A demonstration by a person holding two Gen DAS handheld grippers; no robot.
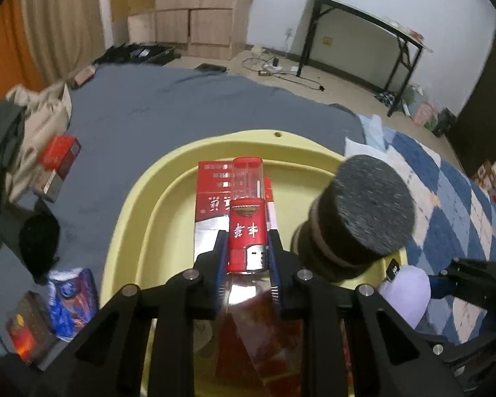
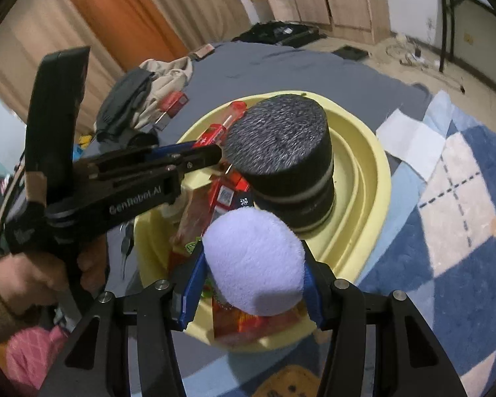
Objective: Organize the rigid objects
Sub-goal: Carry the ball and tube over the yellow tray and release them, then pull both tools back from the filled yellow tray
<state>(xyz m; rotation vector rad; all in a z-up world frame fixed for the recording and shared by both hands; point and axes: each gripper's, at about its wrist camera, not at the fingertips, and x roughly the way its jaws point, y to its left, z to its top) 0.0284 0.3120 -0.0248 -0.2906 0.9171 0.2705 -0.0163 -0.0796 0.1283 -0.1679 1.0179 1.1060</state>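
Note:
A yellow basin (image 1: 129, 218) sits on the grey bed and holds a red cigarette carton (image 1: 211, 195), other red packs and a dark round fuzzy cylinder (image 1: 360, 211). My left gripper (image 1: 248, 248) is shut on a red lighter (image 1: 248, 235) held over the basin above the carton. My right gripper (image 2: 251, 281) is shut on a lilac plush object (image 2: 254, 261) at the basin's near rim (image 2: 377, 178). The left gripper shows in the right wrist view (image 2: 211, 155), reaching in from the left beside the cylinder (image 2: 281, 152).
On the bed left of the basin lie a red box (image 1: 59, 155), a pile of clothes (image 1: 23, 122), a black item (image 1: 39, 241) and blue and red packets (image 1: 72, 297). A blue checked rug (image 2: 463, 215) lies right. A black-legged table (image 1: 363, 39) stands far back.

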